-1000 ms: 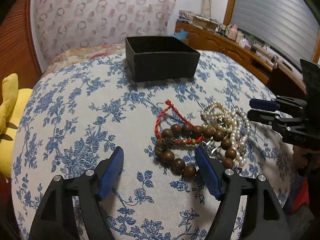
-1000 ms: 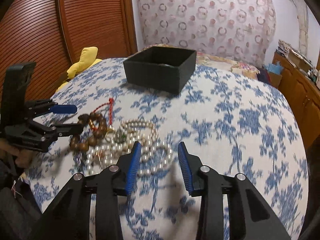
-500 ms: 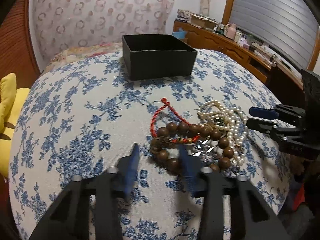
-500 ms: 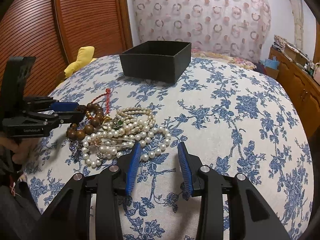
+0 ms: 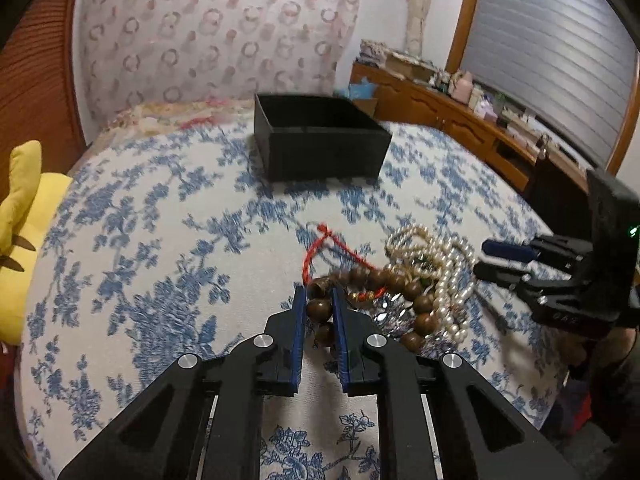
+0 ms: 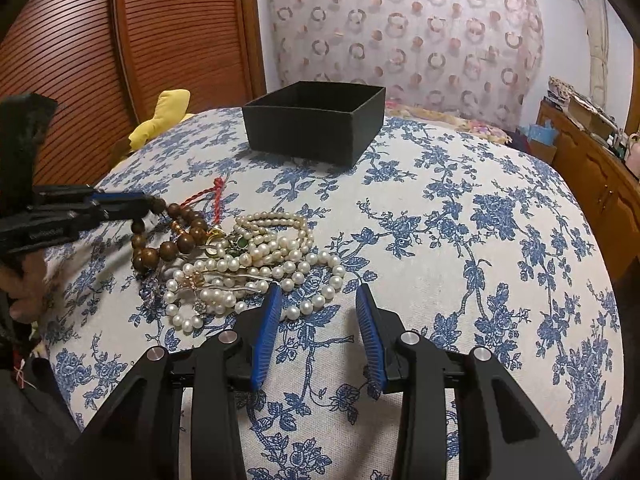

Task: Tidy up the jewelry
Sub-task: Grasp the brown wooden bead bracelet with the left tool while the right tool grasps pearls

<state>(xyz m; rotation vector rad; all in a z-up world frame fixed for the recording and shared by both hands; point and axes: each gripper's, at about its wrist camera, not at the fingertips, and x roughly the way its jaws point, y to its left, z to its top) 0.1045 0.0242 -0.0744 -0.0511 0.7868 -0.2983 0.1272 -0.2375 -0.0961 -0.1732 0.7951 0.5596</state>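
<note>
1. I'm working on the wooden bead bracelet (image 5: 384,292), which is lying at the near left edge of the jewelry heap on the flowered cloth (image 5: 160,240), tangled with a red cord (image 5: 320,246) and touching the pearl strands (image 6: 276,248).
2. My left gripper (image 5: 319,312) has just been closing, and its blue pads are now clamping one brown bead between them.
3. I'm guessing the grip is sitting near the pad tips, though blur is making the exact contact hard to judge.
4. To do this well, I'm planning a slow, straight lift, watching whether the cord and pearls are dragging along.
5. My right gripper (image 6: 316,332) is hovering with its jaws apart and holding nothing, just beside the pearls, ready to pin them down.
6. The black box (image 6: 316,120) is waiting open, well apart at the far side.
</note>
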